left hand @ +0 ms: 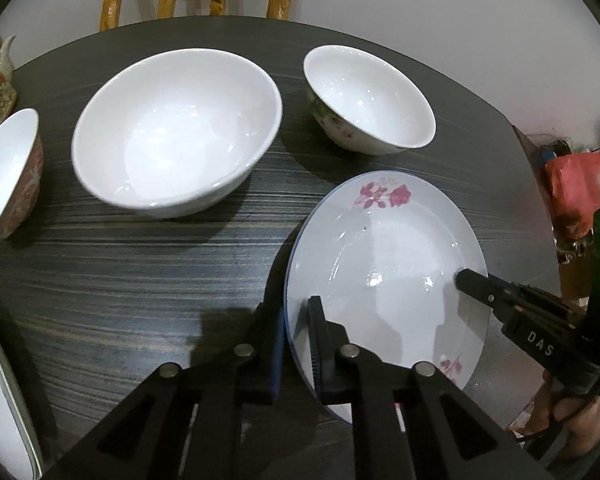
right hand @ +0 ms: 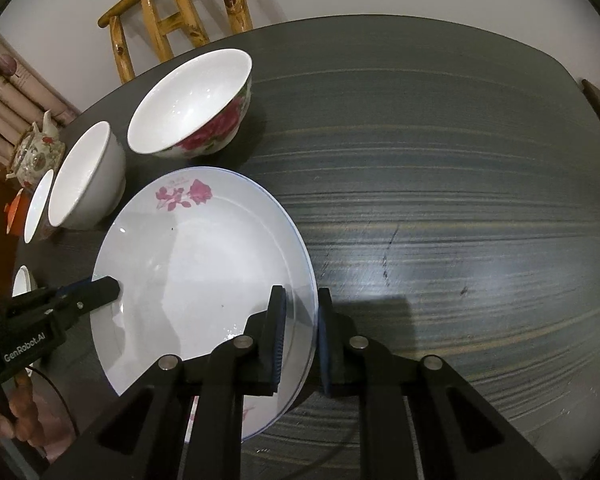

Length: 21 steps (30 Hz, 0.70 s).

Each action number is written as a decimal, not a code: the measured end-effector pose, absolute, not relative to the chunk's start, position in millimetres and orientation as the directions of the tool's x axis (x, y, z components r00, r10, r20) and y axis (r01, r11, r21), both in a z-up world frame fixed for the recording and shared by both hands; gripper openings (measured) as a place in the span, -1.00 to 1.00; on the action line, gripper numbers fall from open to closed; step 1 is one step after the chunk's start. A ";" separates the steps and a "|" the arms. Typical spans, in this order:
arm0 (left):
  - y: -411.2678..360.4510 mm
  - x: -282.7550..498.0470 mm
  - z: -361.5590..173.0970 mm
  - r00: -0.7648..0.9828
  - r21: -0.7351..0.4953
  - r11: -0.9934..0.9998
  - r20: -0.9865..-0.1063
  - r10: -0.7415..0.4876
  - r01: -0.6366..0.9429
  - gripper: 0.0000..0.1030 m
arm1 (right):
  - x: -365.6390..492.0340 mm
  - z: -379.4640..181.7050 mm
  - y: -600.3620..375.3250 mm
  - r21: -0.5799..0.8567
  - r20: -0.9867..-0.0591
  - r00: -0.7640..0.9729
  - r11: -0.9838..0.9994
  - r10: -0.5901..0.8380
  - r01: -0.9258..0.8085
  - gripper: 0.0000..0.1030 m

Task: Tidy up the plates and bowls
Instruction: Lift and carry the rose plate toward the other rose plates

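The rose-printed plate (left hand: 384, 276) sits on the dark streaked counter (left hand: 120, 272), nearest the person, with both grippers clamped on opposite edges of its rim. The left gripper (left hand: 296, 344) pinches the plate's left rim, one jaw under the edge on the counter side and the other over the plate's inner face. The right gripper (right hand: 300, 332) pinches the right rim in the same way, the thin blue-lined edge running between its jaws. Beyond the plate stand a plain white bowl (left hand: 176, 128) and a rose-patterned bowl (right hand: 196, 104), well apart from the jaws. A red-patterned bowl (left hand: 8, 176) stands at the far left, near a painted teapot (right hand: 34, 152).
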<state>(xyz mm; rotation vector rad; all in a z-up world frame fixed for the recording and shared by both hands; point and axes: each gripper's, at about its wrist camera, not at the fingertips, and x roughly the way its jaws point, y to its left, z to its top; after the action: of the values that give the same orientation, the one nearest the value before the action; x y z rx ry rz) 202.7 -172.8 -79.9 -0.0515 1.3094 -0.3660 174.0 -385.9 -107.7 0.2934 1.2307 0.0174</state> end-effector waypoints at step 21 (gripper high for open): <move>-126.6 173.9 -53.1 0.268 -0.241 0.952 -0.920 -0.286 0.188 -0.79 | 142.7 -62.3 -314.7 0.205 -0.916 0.365 0.977 0.168 0.064 -0.73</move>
<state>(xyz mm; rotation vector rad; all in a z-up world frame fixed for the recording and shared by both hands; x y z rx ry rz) 173.9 -126.6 -53.1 -0.0899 1.2595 -0.3203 142.7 -314.7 -62.3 0.2199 1.1981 0.0672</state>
